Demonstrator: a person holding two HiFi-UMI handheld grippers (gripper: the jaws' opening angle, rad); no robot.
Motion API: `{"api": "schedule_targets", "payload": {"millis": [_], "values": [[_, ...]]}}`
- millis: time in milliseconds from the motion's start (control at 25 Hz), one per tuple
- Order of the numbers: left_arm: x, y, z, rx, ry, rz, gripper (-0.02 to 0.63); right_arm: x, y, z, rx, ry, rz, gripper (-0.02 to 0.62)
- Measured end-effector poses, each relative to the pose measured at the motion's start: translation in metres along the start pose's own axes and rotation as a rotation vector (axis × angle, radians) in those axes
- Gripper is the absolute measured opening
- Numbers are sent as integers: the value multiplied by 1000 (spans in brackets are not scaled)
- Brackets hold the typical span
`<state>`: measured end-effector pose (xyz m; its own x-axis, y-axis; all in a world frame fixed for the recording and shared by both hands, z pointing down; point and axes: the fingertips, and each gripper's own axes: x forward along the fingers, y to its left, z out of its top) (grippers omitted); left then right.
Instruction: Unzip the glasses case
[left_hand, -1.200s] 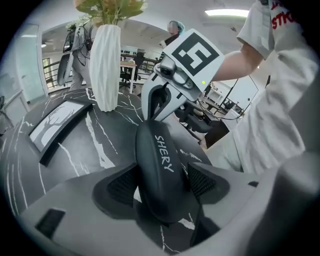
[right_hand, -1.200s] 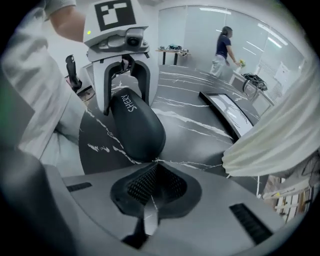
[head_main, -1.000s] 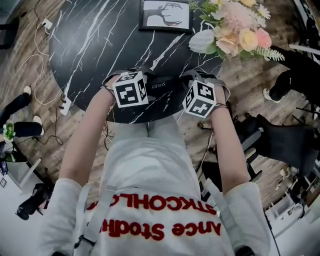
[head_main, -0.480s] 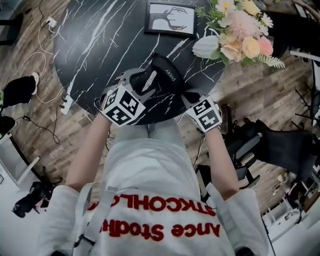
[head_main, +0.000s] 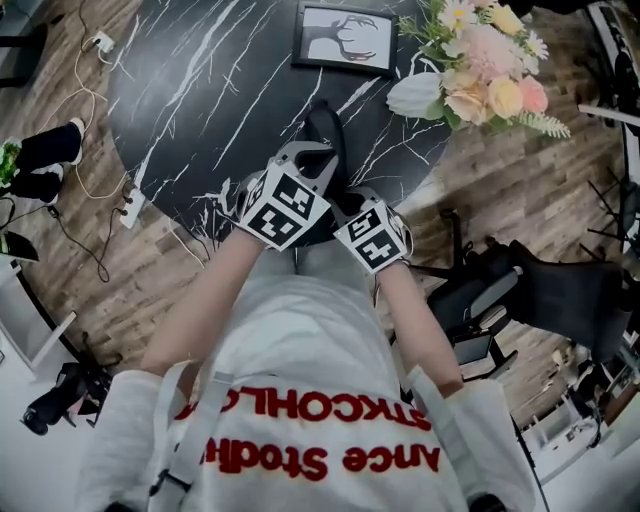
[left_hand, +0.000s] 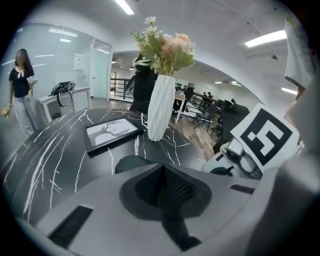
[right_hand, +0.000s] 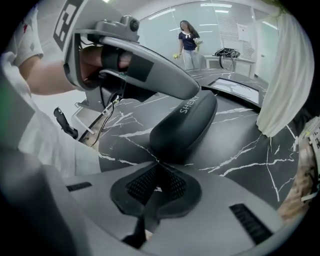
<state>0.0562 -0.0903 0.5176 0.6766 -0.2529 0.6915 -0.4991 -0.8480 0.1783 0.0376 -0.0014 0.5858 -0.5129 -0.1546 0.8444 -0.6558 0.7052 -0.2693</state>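
The left gripper (left_hand: 162, 172) was at the left side of the glasses case (right_hand: 184, 125). Its jaws were pressed together and the tips lay on the upper side of the case, near the printed word. I could not tell if something thin was caught between them. The case was black and stood tilted, with the dark marble table (head_main: 190, 90) under it and its low end toward the person. Behind the case lay a picture frame (head_main: 343, 38). The right gripper (right_hand: 159, 170) was at the right of the case. Its jaws pinched the low end, with a small pale bit between the pads. Farther right of the case stood a white vase (left_hand: 161, 107) with flowers.
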Motion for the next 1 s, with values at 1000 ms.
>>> {"api": "schedule_targets", "payload": {"millis": [1000], "values": [[10, 4, -10, 96, 84, -33, 6, -6, -79, 38, -285, 49, -88, 14]]}}
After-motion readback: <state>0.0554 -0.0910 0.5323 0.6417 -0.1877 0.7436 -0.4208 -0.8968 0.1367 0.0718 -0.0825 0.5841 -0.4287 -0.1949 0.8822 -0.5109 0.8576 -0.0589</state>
